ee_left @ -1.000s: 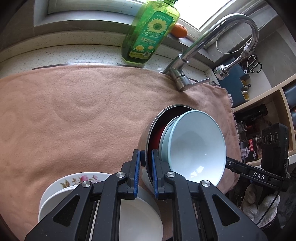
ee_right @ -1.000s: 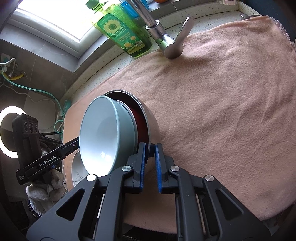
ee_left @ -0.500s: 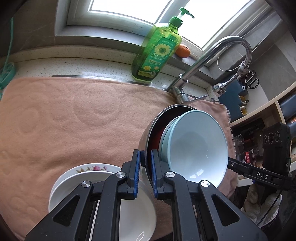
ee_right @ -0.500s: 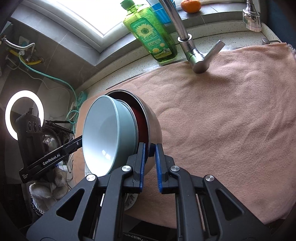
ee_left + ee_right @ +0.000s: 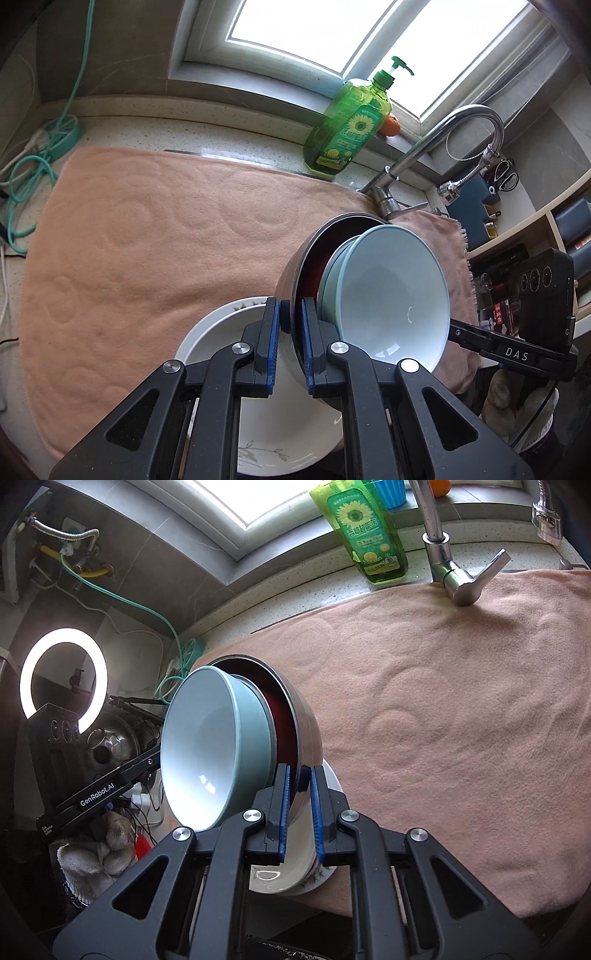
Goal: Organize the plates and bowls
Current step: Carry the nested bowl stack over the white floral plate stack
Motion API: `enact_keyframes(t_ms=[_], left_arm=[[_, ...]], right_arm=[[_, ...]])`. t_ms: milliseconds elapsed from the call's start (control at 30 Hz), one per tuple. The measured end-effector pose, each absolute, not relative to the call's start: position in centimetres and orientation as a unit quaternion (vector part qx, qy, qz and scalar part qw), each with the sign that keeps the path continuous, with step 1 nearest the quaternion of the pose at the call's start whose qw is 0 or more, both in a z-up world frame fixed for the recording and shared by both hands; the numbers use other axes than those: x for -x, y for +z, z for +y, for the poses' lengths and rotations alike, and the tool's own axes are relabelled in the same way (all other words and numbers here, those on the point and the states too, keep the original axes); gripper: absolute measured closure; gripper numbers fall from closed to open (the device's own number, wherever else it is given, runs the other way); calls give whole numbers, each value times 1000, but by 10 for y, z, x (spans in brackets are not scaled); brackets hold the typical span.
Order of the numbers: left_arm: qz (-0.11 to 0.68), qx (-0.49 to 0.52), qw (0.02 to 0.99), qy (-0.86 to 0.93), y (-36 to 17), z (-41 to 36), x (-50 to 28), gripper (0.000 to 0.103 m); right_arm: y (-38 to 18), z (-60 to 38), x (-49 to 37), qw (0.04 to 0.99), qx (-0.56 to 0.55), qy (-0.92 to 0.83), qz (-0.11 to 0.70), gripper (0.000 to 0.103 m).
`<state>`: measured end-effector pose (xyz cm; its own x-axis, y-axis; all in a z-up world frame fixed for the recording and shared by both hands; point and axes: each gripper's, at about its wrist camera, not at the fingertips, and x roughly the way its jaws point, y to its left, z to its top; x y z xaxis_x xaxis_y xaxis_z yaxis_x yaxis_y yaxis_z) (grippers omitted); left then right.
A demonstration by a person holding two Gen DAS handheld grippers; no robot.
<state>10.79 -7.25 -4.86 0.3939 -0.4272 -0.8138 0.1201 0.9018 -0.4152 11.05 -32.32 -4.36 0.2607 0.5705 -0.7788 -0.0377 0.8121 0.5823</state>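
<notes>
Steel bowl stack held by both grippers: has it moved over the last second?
Yes. The steel bowl has risen and pulled back toward the towel's near edge: the soap bottle and faucet look farther off, and more towel shows.

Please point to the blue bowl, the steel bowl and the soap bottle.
blue bowl (image 5: 391,295), left wrist view, inner wall.
steel bowl (image 5: 308,734), right wrist view, outer wall.
soap bottle (image 5: 347,129), left wrist view, label.
</notes>
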Motion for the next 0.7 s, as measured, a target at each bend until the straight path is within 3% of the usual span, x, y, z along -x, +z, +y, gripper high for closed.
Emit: enact_keyframes(t_ms=[700], left_arm=[[550,160,802,-170,-81,-36,-72,94]], right_arm=[[-73,-283,-70,738,-222,188,609,92]])
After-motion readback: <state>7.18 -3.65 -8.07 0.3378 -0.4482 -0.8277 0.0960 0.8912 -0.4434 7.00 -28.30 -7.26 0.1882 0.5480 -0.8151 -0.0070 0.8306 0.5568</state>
